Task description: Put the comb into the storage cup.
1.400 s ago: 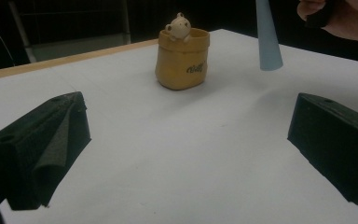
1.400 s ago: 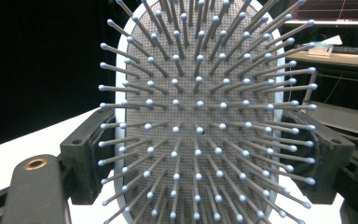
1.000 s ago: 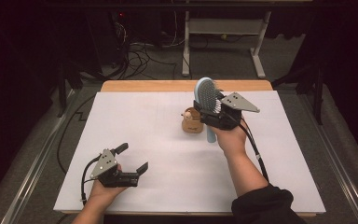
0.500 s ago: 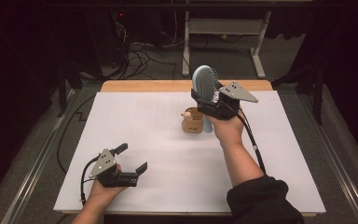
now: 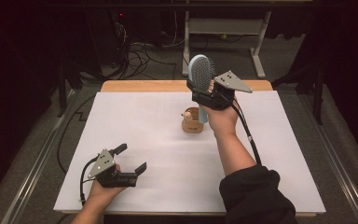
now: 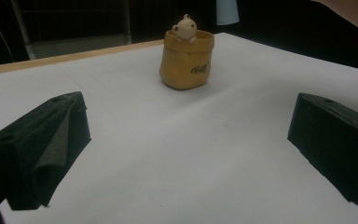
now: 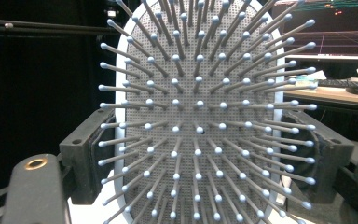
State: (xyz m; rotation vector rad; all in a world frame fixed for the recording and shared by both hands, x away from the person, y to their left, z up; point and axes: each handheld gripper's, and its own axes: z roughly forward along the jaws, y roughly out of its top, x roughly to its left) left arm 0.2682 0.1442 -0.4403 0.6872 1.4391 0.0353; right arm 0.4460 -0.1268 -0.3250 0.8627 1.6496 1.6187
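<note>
A pale blue hairbrush (image 5: 200, 77) stands upright in the air, and my right gripper (image 5: 205, 95) is shut on its head, above the far middle of the white table. In the right gripper view the brush's grey bristle pad (image 7: 200, 116) faces the camera, clamped at both sides by the black jaws. Its handle hangs down just over a small tan pot with a little cream figure in it (image 5: 192, 120), seen upright on the table in the left gripper view (image 6: 186, 58). My left gripper (image 5: 130, 158) rests low at the near left, open, with nothing between its jaws.
The white table top (image 5: 149, 135) has a wooden strip (image 5: 140, 86) along its far edge. Beyond it lie floor cables (image 5: 144, 51) and a metal stand (image 5: 223, 32). A person's dark sleeve (image 5: 251, 196) comes in at the near right.
My right gripper has risen with the hairbrush and drifted slightly away from the pot, tilting the brush more upright. The left gripper has stayed where it was.
</note>
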